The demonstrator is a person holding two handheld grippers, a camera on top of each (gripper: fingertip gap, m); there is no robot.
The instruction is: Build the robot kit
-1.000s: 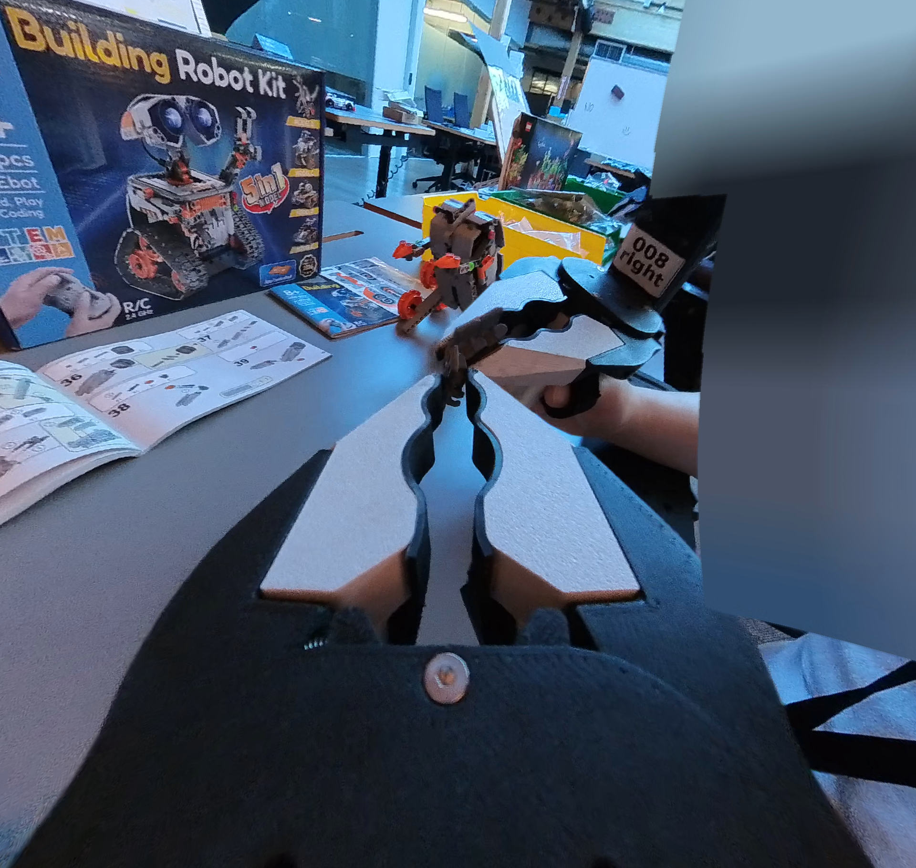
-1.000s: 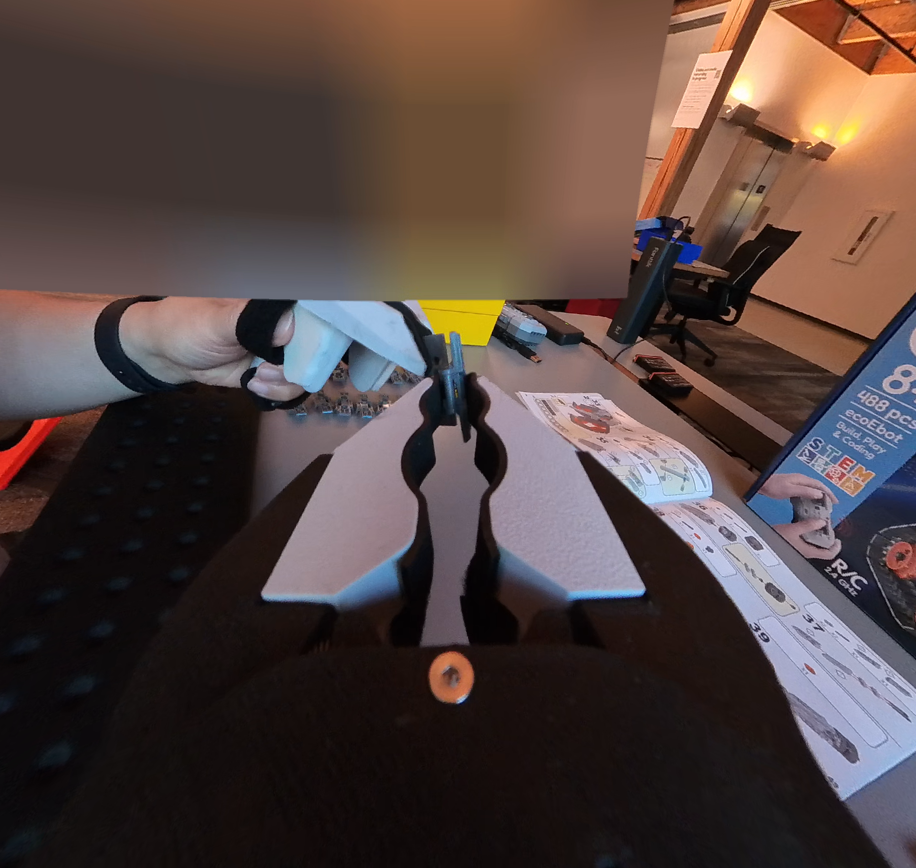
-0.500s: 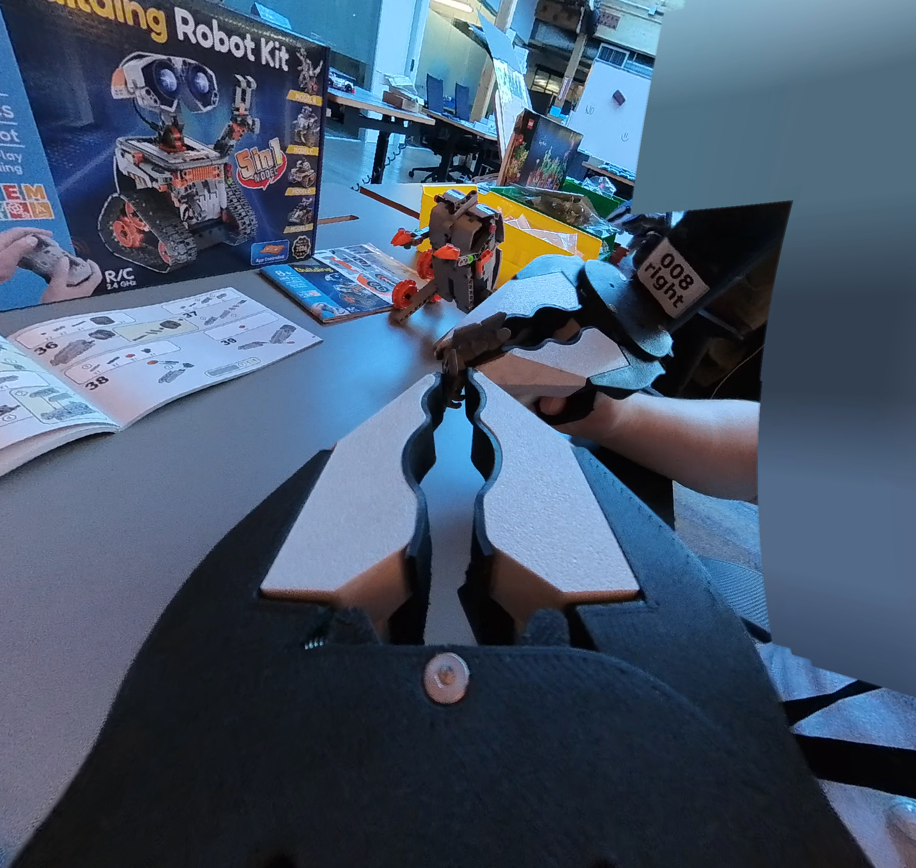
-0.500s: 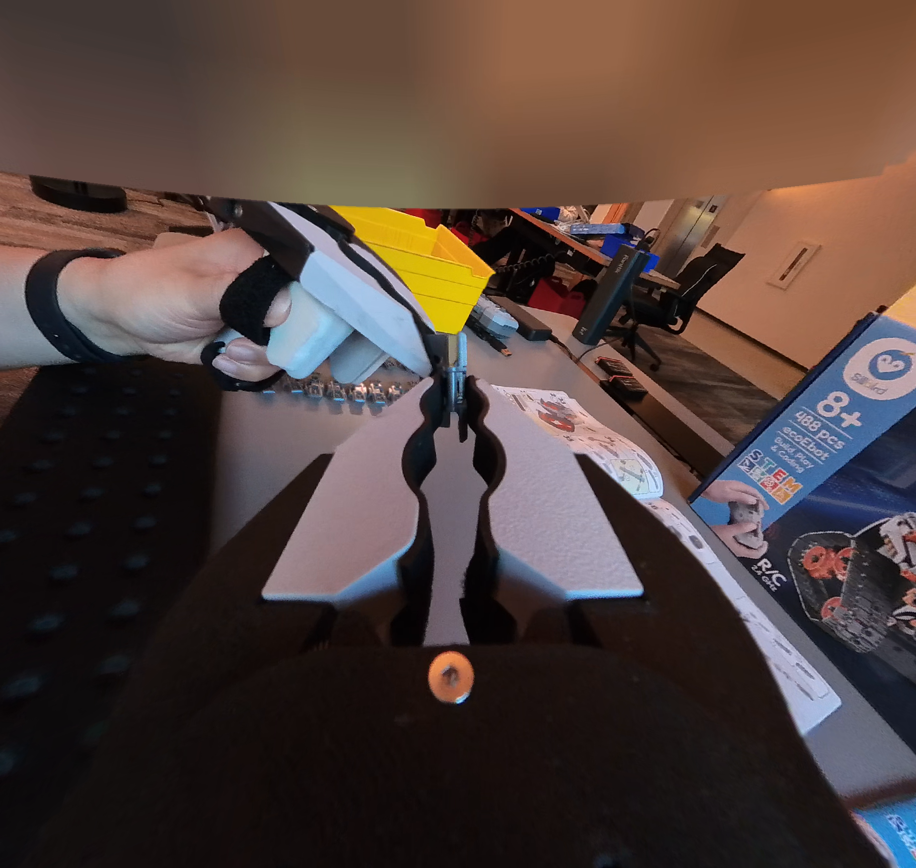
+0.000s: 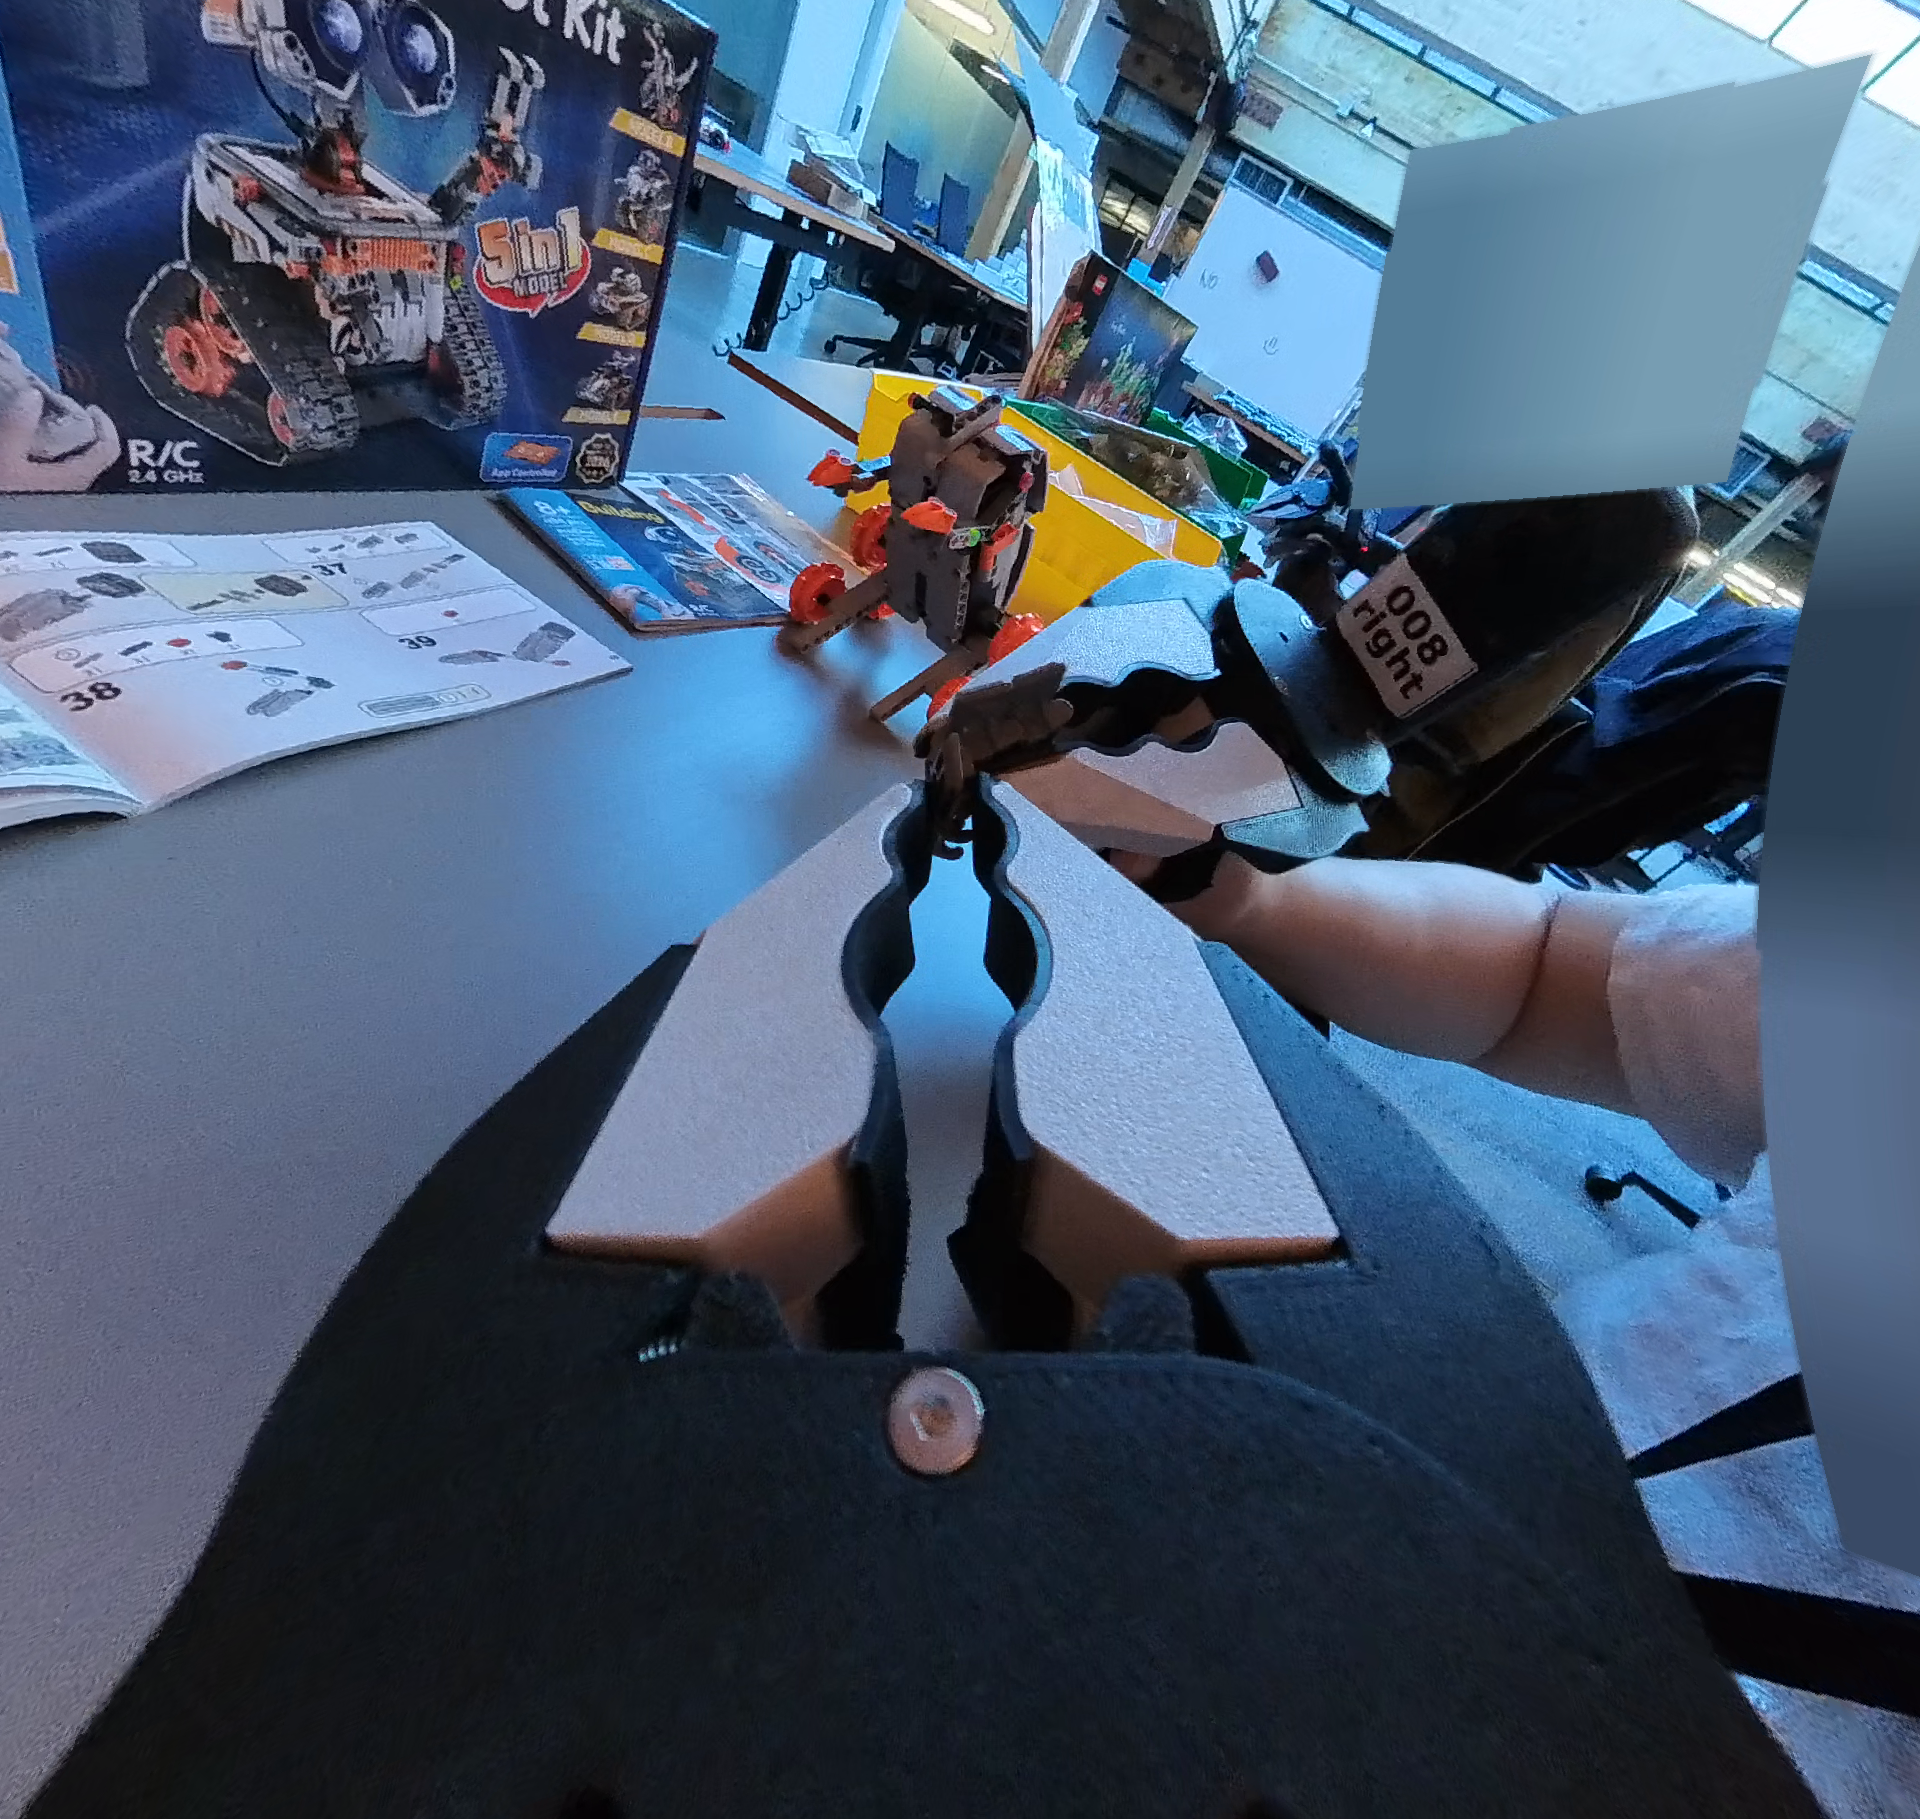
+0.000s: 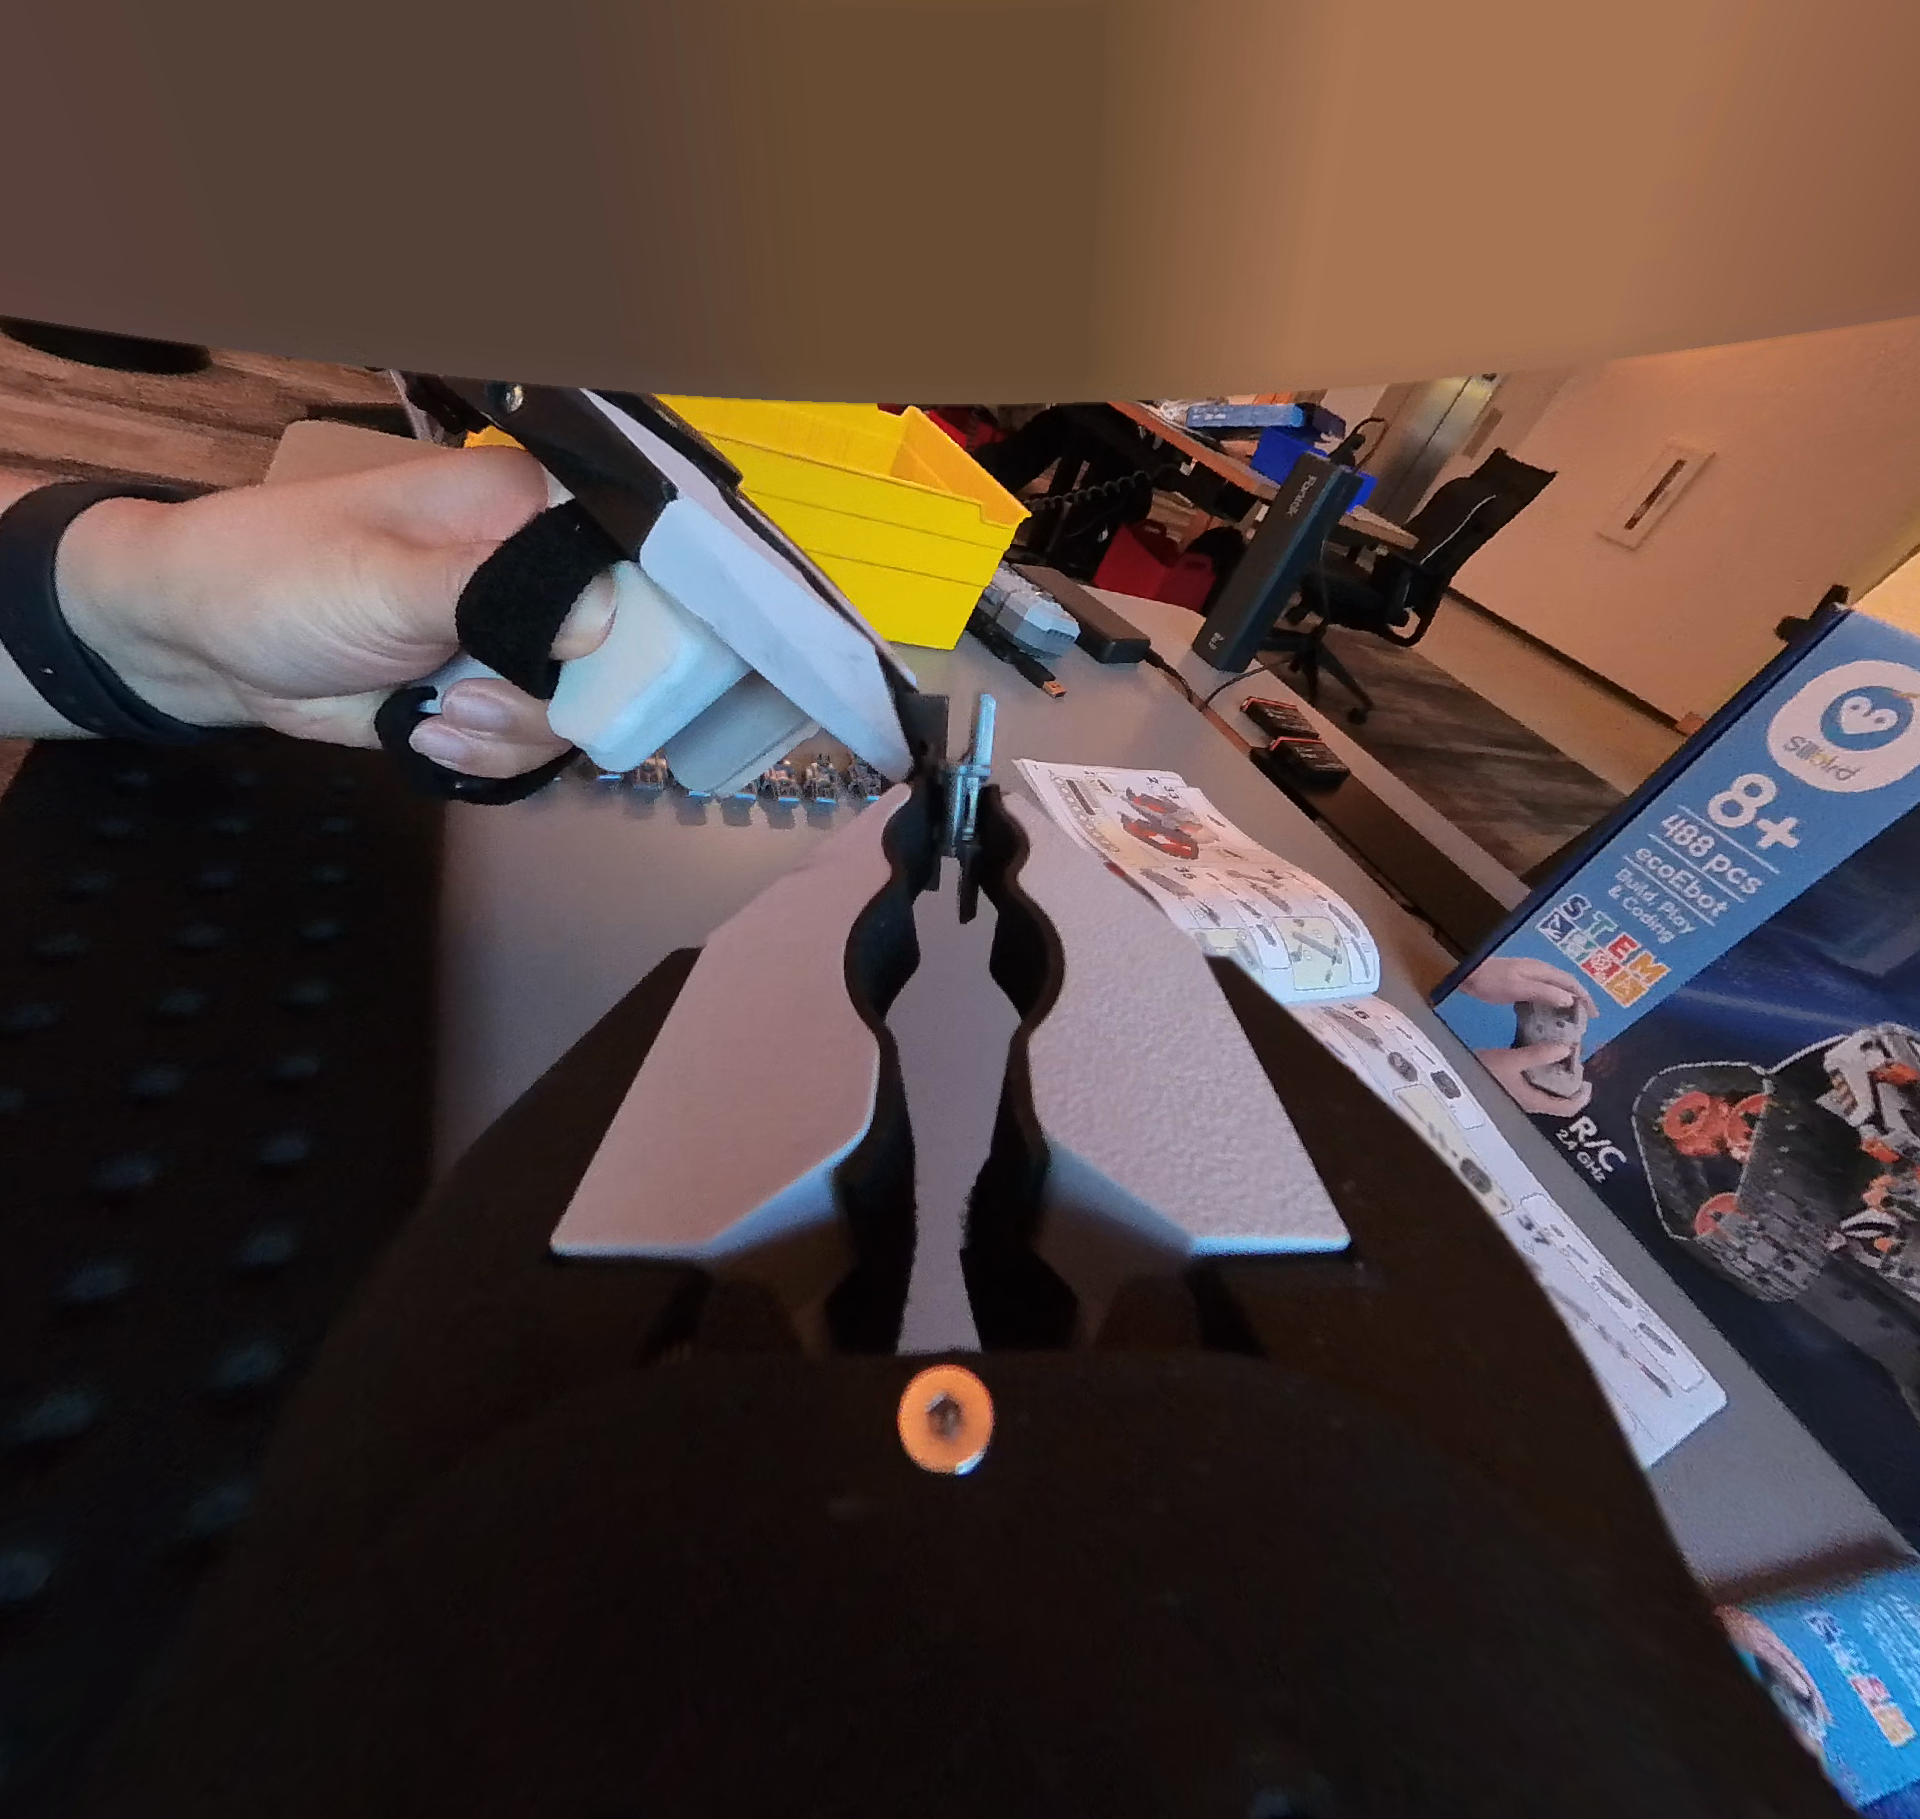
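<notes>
My left gripper (image 5: 951,805) is shut on a small dark toy part (image 5: 948,829) at its tips, above the grey table (image 5: 416,938). My right gripper (image 6: 958,813) is shut on a small grey toy part (image 6: 972,767) that sticks up between its tips. The two grippers meet tip to tip, and the parts touch. In the left wrist view the right gripper (image 5: 1003,725) comes in from the right with a dark grey piece (image 5: 997,715) in its tips. In the right wrist view the left gripper (image 6: 920,735) comes in from the left, held by a hand (image 6: 270,606).
A part-built toy robot with orange wheels (image 5: 956,533) stands just beyond the grippers. An open instruction booklet (image 5: 260,626), a second booklet (image 5: 665,554) and the kit box (image 5: 332,211) are on the left. A yellow bin (image 5: 1091,522) is behind. A track chain (image 6: 748,784) lies on the table. The grippers are tip to tip, or close to it.
Both grippers stay shut and tip to tip. The left wrist view has swung right and tilted. The right wrist view has turned toward the kit box, and the left gripper now points down more steeply.
</notes>
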